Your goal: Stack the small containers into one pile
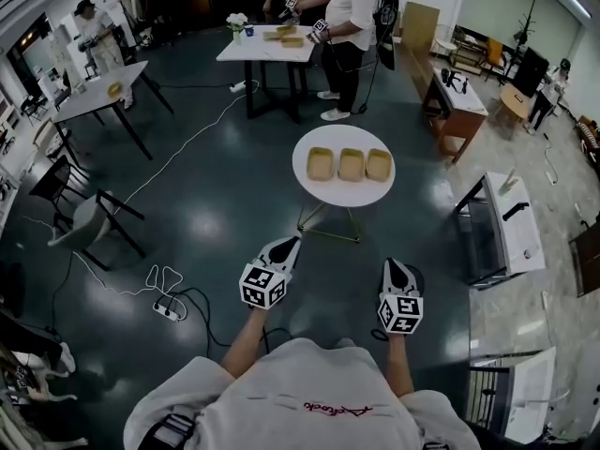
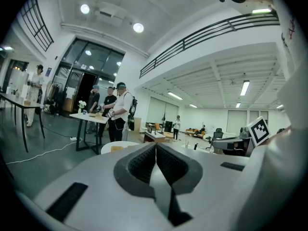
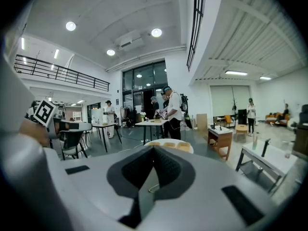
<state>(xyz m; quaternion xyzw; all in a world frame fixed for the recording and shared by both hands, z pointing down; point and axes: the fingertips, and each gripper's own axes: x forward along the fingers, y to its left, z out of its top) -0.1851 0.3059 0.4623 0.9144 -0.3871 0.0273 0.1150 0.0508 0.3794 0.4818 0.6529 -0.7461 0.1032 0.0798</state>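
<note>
Over to the head view: left gripper (image 1: 287,244) and right gripper (image 1: 393,266) held out side by side above dark floor, both aimed forward. Well ahead of both tips, roughly between the 2 lines of aim, a round white table (image 1: 343,193) with 3 small containers (image 1: 351,164) in a row, side by side, none stacked. Further beyond, a person (image 1: 352,26) standing at a rectangular table (image 1: 265,47). Just left of the left gripper, down on the floor, a power strip (image 1: 169,309) with looping cable, seen from nowhere else.

Switching to the left gripper view: jaws clenched pad to pad, gripping nothing. Catches only a sliver of the round white table (image 2: 111,144) peeking up left of the jaw tips, with 1 tan container edge on it. Off to the right, a marker cube (image 2: 259,130) of the other gripper.

Now the right gripper view: clenched tight too, and empty. Looks almost straight over the jaw tips at the small containers (image 3: 183,147), the row showing far better here than from the left. Far left, the left gripper's own marker cube (image 3: 44,112).

Ceiling lights and balcony rail in both gripper views only, never from the head.
</note>
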